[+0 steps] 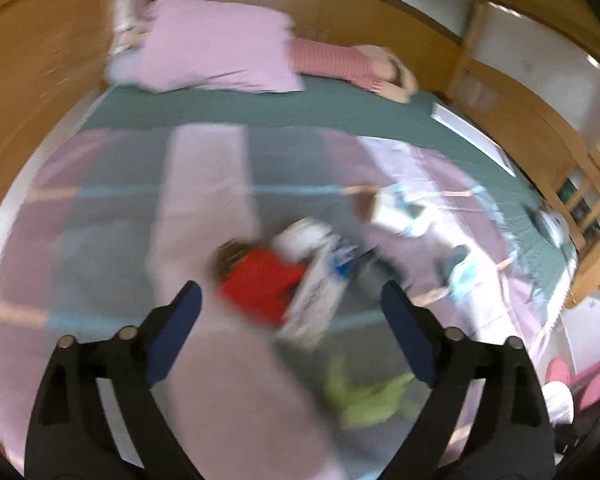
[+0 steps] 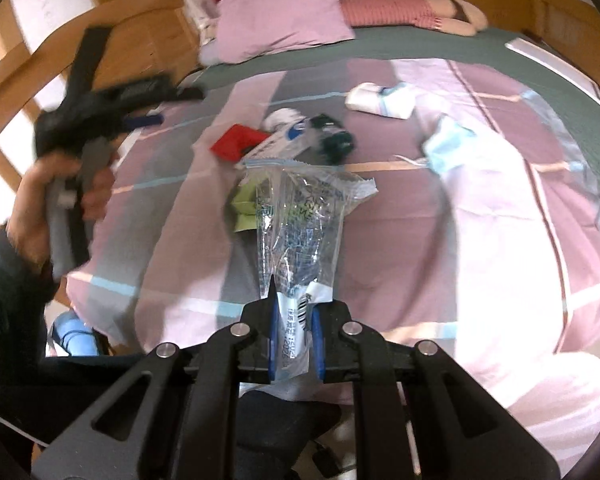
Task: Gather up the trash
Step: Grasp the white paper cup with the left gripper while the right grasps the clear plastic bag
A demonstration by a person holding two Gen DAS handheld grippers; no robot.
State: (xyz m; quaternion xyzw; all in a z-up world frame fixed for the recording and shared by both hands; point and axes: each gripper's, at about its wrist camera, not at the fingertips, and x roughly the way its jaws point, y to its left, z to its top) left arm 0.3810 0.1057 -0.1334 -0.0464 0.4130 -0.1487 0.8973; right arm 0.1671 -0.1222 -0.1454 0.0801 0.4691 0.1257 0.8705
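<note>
The right hand-held gripper pinches a crinkled clear plastic bag by one end; its long axis runs away over the bed, with a barcode and blurred, unreadable print. The left hand-held gripper is spread wide above a red packet and a white wrapper.

Both wrist views look down along their tools, sharing the bed and pink pillow.
</note>
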